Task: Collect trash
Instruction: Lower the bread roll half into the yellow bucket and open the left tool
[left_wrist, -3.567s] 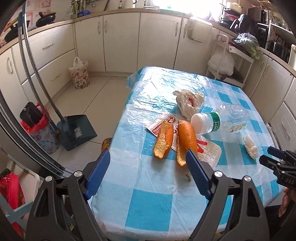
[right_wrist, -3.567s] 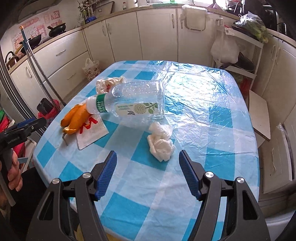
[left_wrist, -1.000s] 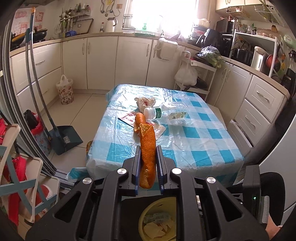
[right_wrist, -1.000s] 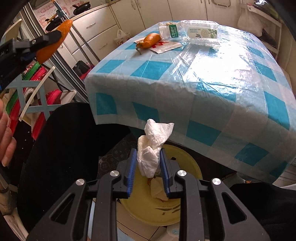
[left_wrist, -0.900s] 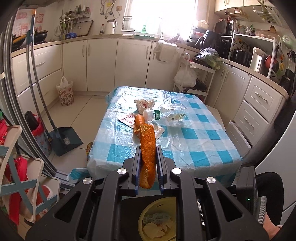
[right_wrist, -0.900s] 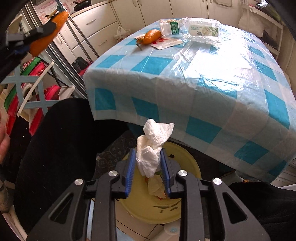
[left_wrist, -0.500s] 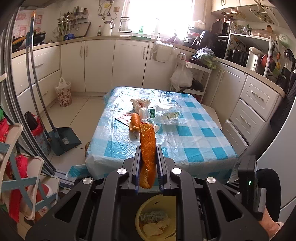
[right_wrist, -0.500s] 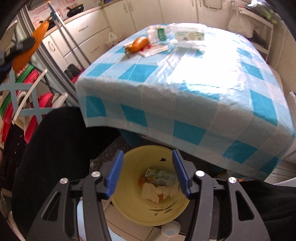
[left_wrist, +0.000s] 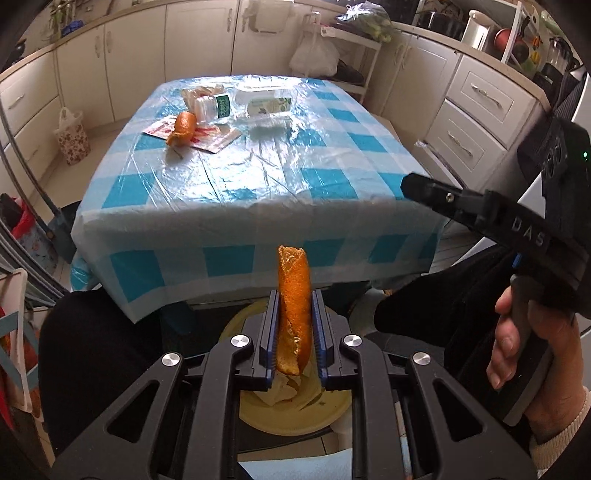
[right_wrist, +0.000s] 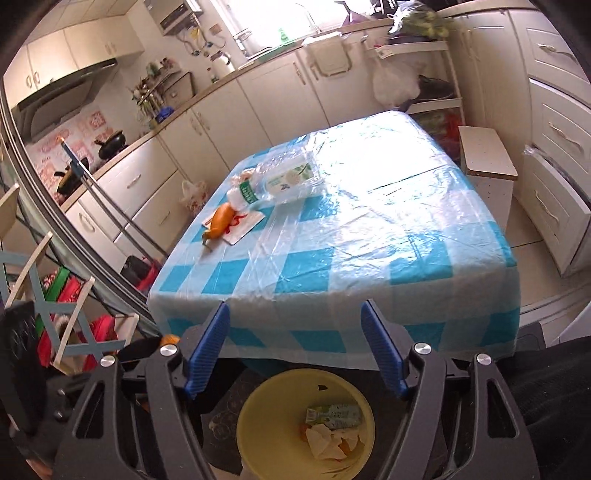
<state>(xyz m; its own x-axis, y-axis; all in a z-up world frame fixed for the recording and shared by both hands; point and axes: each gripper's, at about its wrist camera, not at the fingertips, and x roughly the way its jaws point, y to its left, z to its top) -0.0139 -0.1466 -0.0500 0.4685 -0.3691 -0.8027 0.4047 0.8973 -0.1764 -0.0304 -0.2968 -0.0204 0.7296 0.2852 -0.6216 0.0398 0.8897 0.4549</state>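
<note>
My left gripper (left_wrist: 294, 295) is shut on an orange peel strip (left_wrist: 293, 295) and holds it upright over the yellow trash bin (left_wrist: 295, 421) on the floor. My right gripper (right_wrist: 295, 314) is open and empty above the same yellow bin (right_wrist: 258, 417), which holds a white tissue (right_wrist: 328, 443) and a green wrapper (right_wrist: 332, 412). On the blue checked table (left_wrist: 258, 177) lie another orange peel (left_wrist: 183, 125), a flat printed wrapper (left_wrist: 207, 134), a clear plastic bottle (left_wrist: 255, 101) and a crumpled bag (left_wrist: 199, 92). The peel (right_wrist: 220, 219) and the bottle (right_wrist: 280, 184) also show in the right wrist view.
The right gripper's body and the hand holding it (left_wrist: 524, 321) fill the right of the left wrist view. A dustpan with a long handle (right_wrist: 110, 206) stands left of the table. A white stool (right_wrist: 484, 155) stands right of it. Cabinets line the walls.
My right gripper opened and the white tissue dropped into the yellow bin; the gripper then tilted up toward the table. My left gripper carried the orange peel from the table down over the bin.
</note>
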